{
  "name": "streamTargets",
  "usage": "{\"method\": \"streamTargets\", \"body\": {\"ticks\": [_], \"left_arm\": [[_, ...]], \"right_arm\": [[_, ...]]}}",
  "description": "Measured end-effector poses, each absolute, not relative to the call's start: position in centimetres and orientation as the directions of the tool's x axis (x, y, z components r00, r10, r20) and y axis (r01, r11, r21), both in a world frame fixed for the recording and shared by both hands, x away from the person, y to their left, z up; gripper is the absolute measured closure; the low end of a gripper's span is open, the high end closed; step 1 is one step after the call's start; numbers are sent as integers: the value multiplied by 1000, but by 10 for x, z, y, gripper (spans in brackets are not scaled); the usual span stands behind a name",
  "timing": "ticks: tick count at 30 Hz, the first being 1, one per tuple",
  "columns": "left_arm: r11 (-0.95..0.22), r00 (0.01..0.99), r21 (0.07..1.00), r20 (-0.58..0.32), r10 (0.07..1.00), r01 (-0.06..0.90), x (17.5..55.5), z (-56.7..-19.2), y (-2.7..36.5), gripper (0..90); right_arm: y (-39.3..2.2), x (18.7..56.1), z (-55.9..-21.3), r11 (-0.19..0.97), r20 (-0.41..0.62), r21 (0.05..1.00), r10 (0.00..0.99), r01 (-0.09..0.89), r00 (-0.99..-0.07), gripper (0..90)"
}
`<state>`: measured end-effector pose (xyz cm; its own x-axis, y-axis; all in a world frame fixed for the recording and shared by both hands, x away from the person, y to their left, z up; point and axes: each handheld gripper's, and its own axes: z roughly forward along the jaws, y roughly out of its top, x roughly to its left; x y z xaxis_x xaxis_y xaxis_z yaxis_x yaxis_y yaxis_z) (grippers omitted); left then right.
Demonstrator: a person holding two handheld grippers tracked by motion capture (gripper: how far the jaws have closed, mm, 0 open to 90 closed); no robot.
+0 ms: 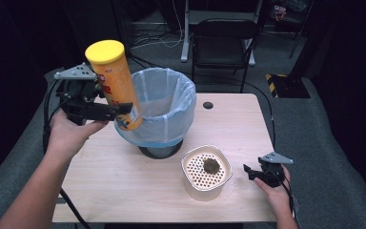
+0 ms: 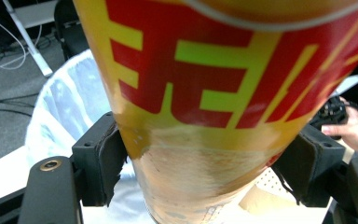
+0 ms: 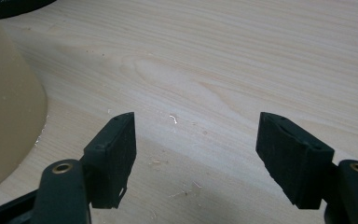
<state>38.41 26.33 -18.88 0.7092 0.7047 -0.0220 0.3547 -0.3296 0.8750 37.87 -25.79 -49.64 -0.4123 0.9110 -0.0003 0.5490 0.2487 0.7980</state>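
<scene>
A tall yellow-orange chip can [image 1: 116, 83] with a yellow lid hangs tilted in the air at the left rim of the bin [image 1: 159, 107], which is lined with a pale blue bag. My left gripper [image 1: 124, 109] is shut on the can's lower half. In the left gripper view the can [image 2: 214, 93] with its red lettering sits between both pads [image 2: 109, 158]. My right gripper [image 1: 247, 171] rests low at the table's right front, open, with bare wood between its fingers [image 3: 114, 154]. A cream strainer tub [image 1: 206, 171] beside it holds a dark clump [image 1: 211, 165].
The light wooden table [image 1: 228, 124] has a small round hole [image 1: 208, 105] at the back. A black chair [image 1: 221, 40] and a desk leg stand behind it on grey floor. The tub's cream wall [image 3: 4, 102] stands at the left of the right gripper view.
</scene>
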Motion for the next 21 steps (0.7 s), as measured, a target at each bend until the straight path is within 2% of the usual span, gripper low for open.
{"method": "streamTargets", "body": {"ticks": [11,21], "left_arm": [[-317,682,877,-16,731,361,411,-177,258,243],[-300,659,874,-31,752,383,444,-191,247,243]], "right_arm": [[-258,379,-497,258,-8,796,909,548,-416,285],[-256,380,-498,262,-12,792,909,551,-416,286]]}}
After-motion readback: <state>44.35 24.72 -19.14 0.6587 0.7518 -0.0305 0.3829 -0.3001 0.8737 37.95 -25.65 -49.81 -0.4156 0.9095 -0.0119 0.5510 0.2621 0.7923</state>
